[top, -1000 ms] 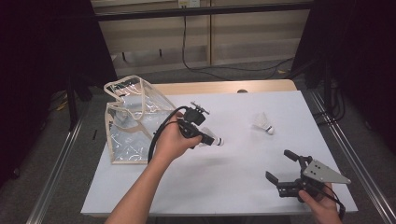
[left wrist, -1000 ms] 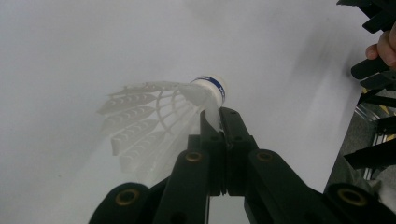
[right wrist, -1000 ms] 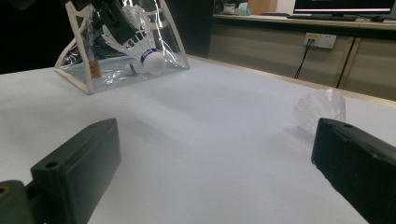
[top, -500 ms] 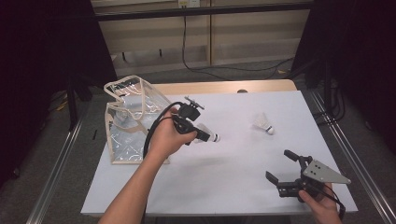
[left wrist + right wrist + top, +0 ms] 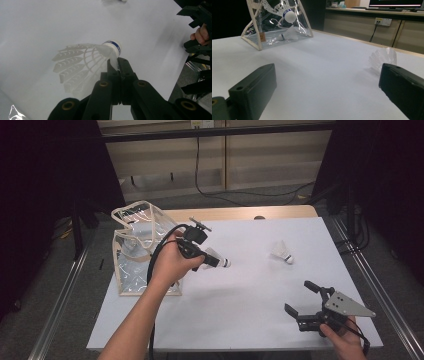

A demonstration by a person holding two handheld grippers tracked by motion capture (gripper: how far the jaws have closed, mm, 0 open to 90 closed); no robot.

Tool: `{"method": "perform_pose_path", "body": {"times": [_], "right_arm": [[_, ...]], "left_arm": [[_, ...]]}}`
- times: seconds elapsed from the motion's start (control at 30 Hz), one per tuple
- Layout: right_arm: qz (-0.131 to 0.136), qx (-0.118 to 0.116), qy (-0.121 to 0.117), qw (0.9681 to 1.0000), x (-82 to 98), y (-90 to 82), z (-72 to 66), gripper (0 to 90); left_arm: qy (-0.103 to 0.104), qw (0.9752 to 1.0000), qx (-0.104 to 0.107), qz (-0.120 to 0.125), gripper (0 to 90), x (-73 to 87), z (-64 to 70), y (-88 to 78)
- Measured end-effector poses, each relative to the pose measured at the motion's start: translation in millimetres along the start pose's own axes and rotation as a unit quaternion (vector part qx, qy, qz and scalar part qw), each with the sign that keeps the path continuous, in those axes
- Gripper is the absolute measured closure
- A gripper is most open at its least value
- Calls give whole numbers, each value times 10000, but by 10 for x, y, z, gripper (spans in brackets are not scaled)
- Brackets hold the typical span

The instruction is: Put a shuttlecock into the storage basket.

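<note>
A white shuttlecock [image 5: 216, 258] with a blue-banded cork hangs above the white table [image 5: 240, 325], just right of a clear bag [image 5: 134, 251]. My left gripper [image 5: 208, 259] is shut on its skirt near the cork. In the left gripper view the jaws stand pressed together [image 5: 117, 65] on the shuttlecock's [image 5: 82, 60] feather edge. A second shuttlecock [image 5: 282, 252] lies on the table at the far right, and it sits [image 5: 382, 58] beyond my right jaw. My right gripper [image 5: 300, 297] rests open near the front right edge, nothing between its jaws [image 5: 327, 87].
The clear bag [image 5: 277, 22] with pale trim stands open at the table's left and holds two shuttlecocks [image 5: 289, 15]. Metal rails run along both sides of the table. A wooden strip borders the far edge.
My left gripper has risen a little and drifted left toward the bag, carrying the shuttlecock. The right gripper has stayed still.
</note>
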State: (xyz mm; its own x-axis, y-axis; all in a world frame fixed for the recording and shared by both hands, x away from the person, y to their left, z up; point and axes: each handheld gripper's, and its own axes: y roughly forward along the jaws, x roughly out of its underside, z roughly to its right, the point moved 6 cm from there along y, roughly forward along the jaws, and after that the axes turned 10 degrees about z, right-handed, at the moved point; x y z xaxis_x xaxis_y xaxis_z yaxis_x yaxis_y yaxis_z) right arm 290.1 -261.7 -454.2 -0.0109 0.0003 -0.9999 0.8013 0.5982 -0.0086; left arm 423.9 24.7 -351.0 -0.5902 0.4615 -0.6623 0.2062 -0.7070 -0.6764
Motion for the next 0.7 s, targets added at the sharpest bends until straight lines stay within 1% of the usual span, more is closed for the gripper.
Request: {"method": "perform_pose_path", "body": {"times": [0.07, 0.1, 0.13, 0.4, 0.7], "right_arm": [[5, 0, -8, 10000, -1, 0, 1, 8], [-1, 2, -9, 10000, 1, -1, 2, 7], [3, 10, 12, 10000, 0, -1, 2, 7], [4, 8, 6, 10000, 0, -2, 2, 7], [4, 9, 9, 10000, 0, -1, 2, 7]], "left_arm": [[36, 10000, -1, -55, 893, -4, -15, -22], [0, 10000, -27, -18, 893, -12, -15, -27], [29, 10000, -25, -35, 893, -17, -21, -41], [-71, 10000, -55, 24, 893, -62, -49, -138], [-122, 9998, -109, 69, 893, -108, -99, -253]]}}
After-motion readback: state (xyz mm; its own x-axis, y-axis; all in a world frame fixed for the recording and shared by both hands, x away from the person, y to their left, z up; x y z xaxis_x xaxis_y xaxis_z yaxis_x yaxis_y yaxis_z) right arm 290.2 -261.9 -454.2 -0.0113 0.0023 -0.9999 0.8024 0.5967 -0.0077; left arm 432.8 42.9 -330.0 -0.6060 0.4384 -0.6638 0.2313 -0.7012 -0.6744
